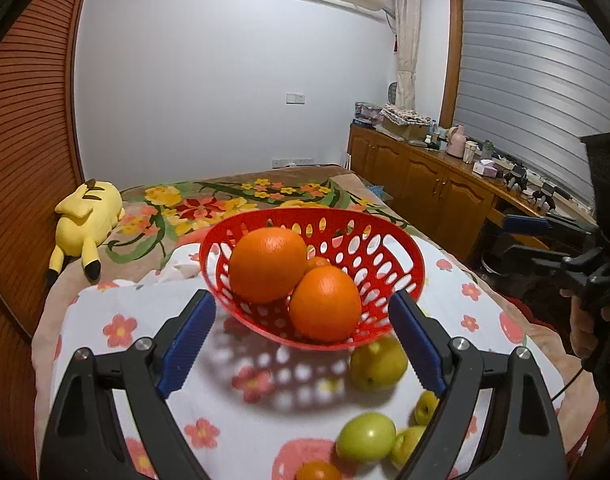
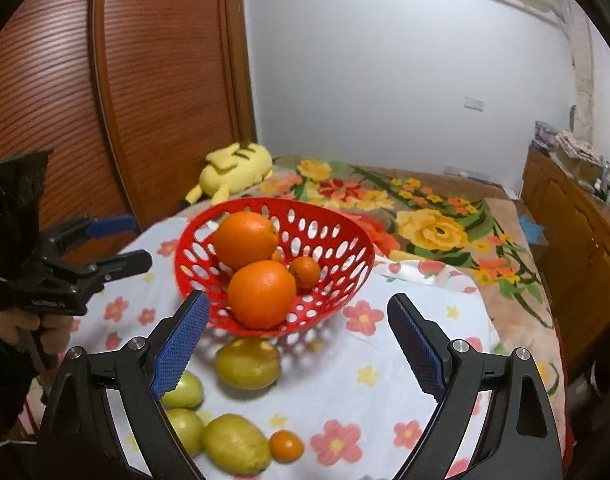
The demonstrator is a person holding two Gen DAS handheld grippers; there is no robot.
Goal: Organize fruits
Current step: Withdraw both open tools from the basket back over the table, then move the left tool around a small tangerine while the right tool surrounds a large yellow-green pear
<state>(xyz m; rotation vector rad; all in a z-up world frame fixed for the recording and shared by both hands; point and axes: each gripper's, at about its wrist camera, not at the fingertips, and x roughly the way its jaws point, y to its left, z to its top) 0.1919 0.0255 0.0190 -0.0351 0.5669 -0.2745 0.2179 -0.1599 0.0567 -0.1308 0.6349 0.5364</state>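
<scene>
White walls closed in a bedroom, with a slatted wooden wardrobe [image 2: 105, 100] along one side and a low wooden cabinet [image 1: 429, 184] under a shuttered window on the other. Most of the floor space was taken by the bed [image 1: 233, 196], covered in a flowered blanket, and over its near end lay a white cloth [image 2: 385, 380] printed with small red and yellow blossoms. A yellow plush toy [image 1: 85, 220] sprawled at the far edge by the wardrobe.

On the white cloth stood a red perforated basket [image 1: 369, 256], tipped slightly toward the cameras. It held two large oranges [image 1: 267, 264] touching each other, the nearer one [image 1: 325, 304] lower in the bowl, and behind them a small tangerine [image 2: 304, 272] (a second small one may have peeked out between the oranges, but that was hard to tell).

Outside the basket, on the cloth just in front of it, lay the rest of the fruit: a yellow-green fruit [image 2: 248, 363] almost under the rim, three more green ones [image 2: 235, 448] clustered nearer the cameras, and a small tangerine [image 2: 287, 446] just beside them.

The left hand-held gripper [image 1: 301, 348] hovered over the cloth with its blue pads well apart, nothing between them. The right hand-held gripper [image 2: 297, 344] did likewise, jaws spread wide and empty, above the green fruit.
</scene>
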